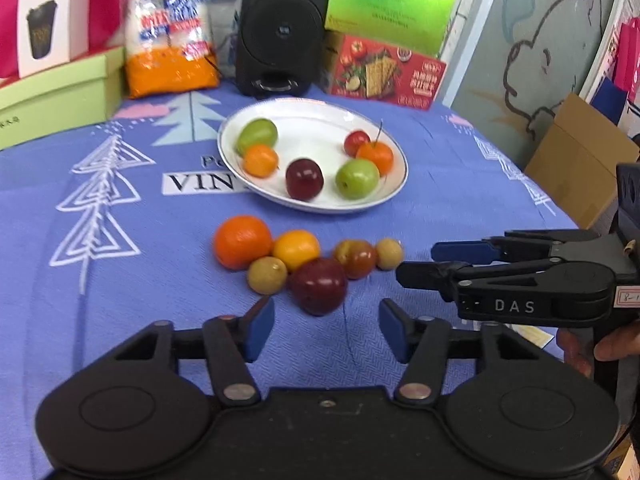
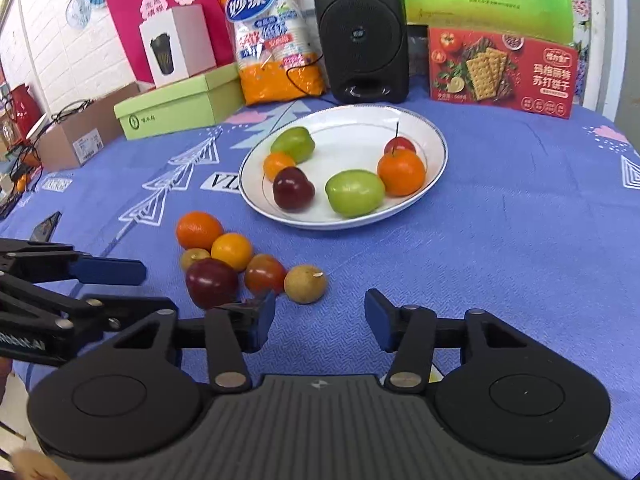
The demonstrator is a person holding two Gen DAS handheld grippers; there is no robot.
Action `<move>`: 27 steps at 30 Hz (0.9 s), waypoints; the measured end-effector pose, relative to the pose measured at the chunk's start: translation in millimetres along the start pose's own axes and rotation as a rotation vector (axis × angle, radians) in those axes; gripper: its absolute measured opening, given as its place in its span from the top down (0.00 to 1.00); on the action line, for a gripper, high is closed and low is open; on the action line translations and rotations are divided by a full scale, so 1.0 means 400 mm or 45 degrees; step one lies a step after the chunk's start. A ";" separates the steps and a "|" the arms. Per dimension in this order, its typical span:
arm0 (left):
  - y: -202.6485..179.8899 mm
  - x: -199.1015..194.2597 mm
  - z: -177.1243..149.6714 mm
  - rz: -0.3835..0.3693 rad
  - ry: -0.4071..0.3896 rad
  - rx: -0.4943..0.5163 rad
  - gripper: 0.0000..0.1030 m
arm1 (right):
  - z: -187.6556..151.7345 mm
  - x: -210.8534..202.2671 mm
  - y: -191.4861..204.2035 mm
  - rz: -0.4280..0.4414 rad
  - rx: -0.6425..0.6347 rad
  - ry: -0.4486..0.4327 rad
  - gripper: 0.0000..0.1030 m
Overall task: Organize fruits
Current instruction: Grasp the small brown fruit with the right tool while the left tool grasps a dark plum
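The left gripper point(image 1: 326, 330) tilts down toward the tabletop point(image 1: 120, 280), its jaws apart with nothing between them; a dark red plum point(image 1: 318, 285) lies just ahead of the blue pads. The right gripper point(image 2: 320, 320) points down the same way, jaws likewise apart and empty, with a tan longan point(image 2: 305, 283) just beyond its left pad. In the left wrist view the right gripper reaches in from the right edge, a hand point(image 1: 580, 350) under it.

The loose fruits cluster on the blue cloth: a large orange point(image 1: 242, 242), a smaller yellow-orange one point(image 1: 296, 249), a second longan point(image 1: 267, 275) and a red-brown fruit point(image 1: 356, 258), all touching or nearly so. Behind them a white plate point(image 1: 304, 120) holds two green fruits, two small oranges, a dark plum and a red cherry-like fruit with a stem.
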State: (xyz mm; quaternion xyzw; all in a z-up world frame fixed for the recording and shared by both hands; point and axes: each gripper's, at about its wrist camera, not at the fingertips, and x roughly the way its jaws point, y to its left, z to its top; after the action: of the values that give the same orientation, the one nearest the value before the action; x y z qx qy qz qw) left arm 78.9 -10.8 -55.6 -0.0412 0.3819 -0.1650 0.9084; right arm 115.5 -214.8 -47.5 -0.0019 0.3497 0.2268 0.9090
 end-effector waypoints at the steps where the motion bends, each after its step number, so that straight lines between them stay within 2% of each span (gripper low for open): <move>1: -0.001 0.007 0.001 0.001 0.006 -0.001 0.14 | 0.000 0.006 0.000 0.003 -0.012 0.010 0.22; 8: 0.003 0.041 0.014 0.023 0.020 -0.017 0.15 | 0.003 0.032 -0.001 0.029 -0.049 0.034 0.28; 13: 0.013 0.053 0.020 0.029 0.032 -0.033 0.16 | 0.013 0.045 -0.001 0.041 -0.100 0.032 0.37; 27: 0.028 0.081 0.032 0.006 0.056 -0.049 0.19 | 0.034 0.081 0.010 0.087 -0.227 0.043 0.38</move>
State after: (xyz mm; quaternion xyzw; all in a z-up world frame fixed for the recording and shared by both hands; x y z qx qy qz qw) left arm 112.2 -11.4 -70.8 -0.0542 0.4049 -0.1563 0.8993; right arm 143.7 -195.7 -57.4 -0.0747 0.3433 0.2877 0.8909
